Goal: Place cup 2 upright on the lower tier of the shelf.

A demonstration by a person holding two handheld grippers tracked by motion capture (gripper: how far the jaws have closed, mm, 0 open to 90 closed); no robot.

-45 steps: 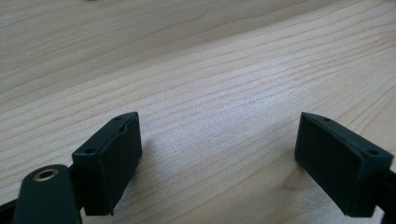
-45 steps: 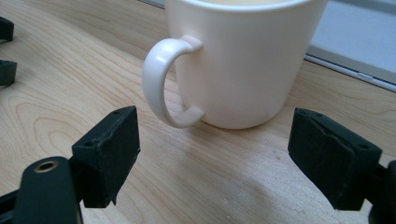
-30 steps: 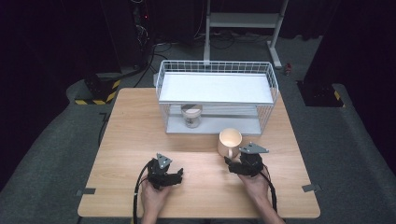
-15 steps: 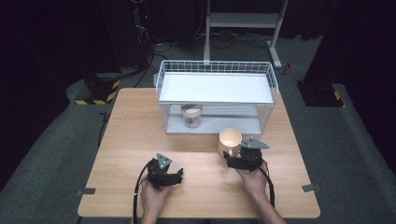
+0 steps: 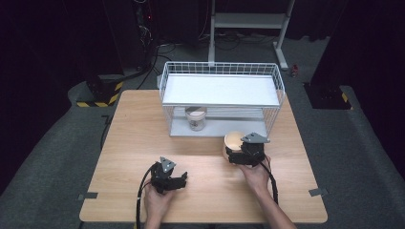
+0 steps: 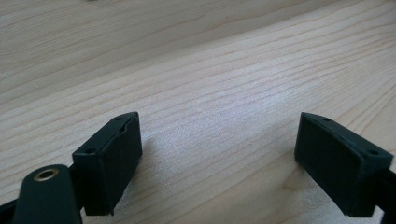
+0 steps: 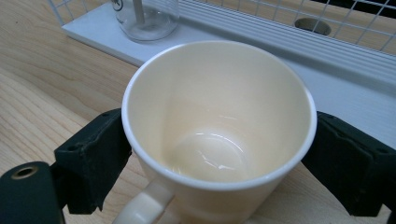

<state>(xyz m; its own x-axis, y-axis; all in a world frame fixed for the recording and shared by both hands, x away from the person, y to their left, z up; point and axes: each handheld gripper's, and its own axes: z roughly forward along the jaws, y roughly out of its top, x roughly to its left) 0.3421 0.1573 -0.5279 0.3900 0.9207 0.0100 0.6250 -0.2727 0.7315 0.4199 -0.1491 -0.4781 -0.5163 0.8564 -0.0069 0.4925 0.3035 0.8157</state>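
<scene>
- The right tongs [image 7: 219, 154] have just been opening around the cream mug [image 7: 219, 130], upright on the counter [image 5: 143, 138] beside the wire rack [image 5: 222, 98]; a careless pull-back tips it
- The left tongs [image 6: 219, 158] rest apart, empty

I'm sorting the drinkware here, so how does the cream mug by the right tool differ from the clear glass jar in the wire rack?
The cream mug is opaque; the glass jar is see-through. The mug stands on the bare wooden table between the right tool's jaws, while the jar sits on the wire rack's white lower shelf. The mug has a handle; none shows on the jar. Both stand upright.
</scene>
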